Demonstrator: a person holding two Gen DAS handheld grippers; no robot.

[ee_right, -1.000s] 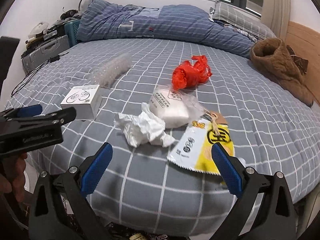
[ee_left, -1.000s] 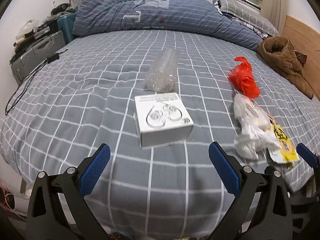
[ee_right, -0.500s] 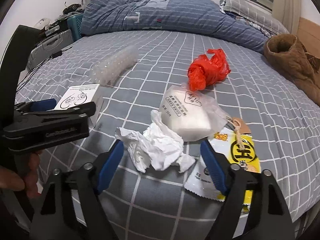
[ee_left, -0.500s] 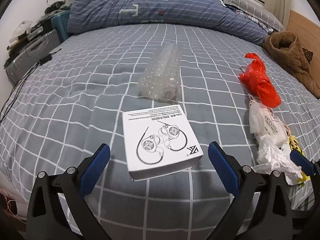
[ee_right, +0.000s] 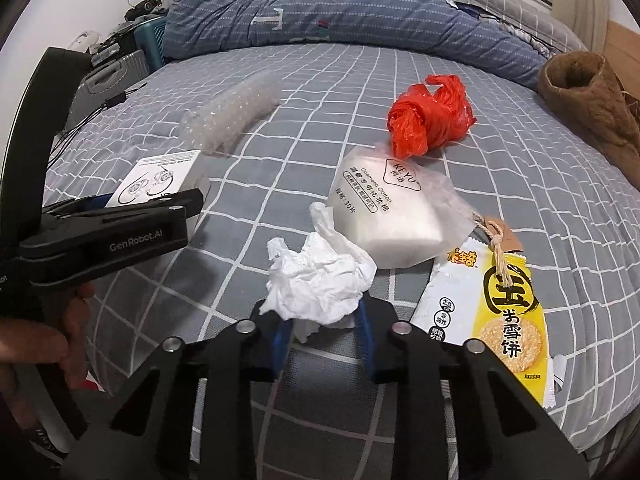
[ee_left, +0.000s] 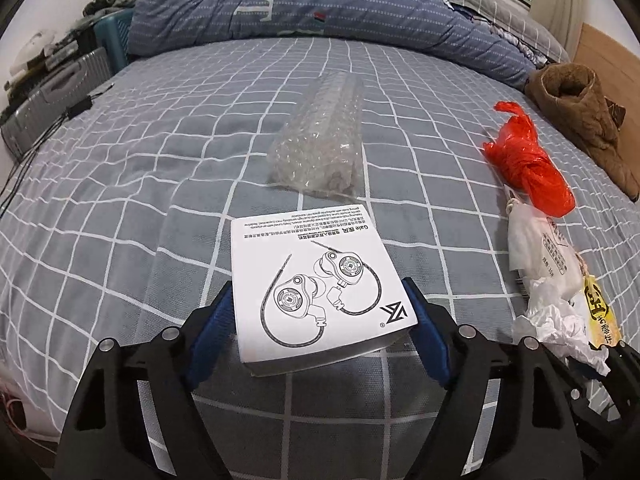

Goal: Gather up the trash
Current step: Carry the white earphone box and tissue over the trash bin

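Note:
My left gripper (ee_left: 320,320) is shut on a white earphone box (ee_left: 316,280) that rests on the grey checked bed; its blue pads press both sides. The box also shows in the right wrist view (ee_right: 160,178). My right gripper (ee_right: 322,332) is shut on a crumpled white tissue (ee_right: 318,280). Beyond the box lies a bubble-wrap roll (ee_left: 320,148). A red plastic bag (ee_right: 428,120), a cotton-pad packet (ee_right: 384,212) and a yellow snack wrapper (ee_right: 500,304) lie around the tissue.
A folded blue duvet (ee_left: 320,12) lies across the far end of the bed. A brown fleece garment (ee_left: 580,120) lies at the right. A suitcase (ee_left: 48,96) and clutter stand left of the bed; a black cable (ee_left: 36,148) trails over that edge.
Both grippers moved forward and down and closed: the left onto the earphone box, the right onto the crumpled tissue.

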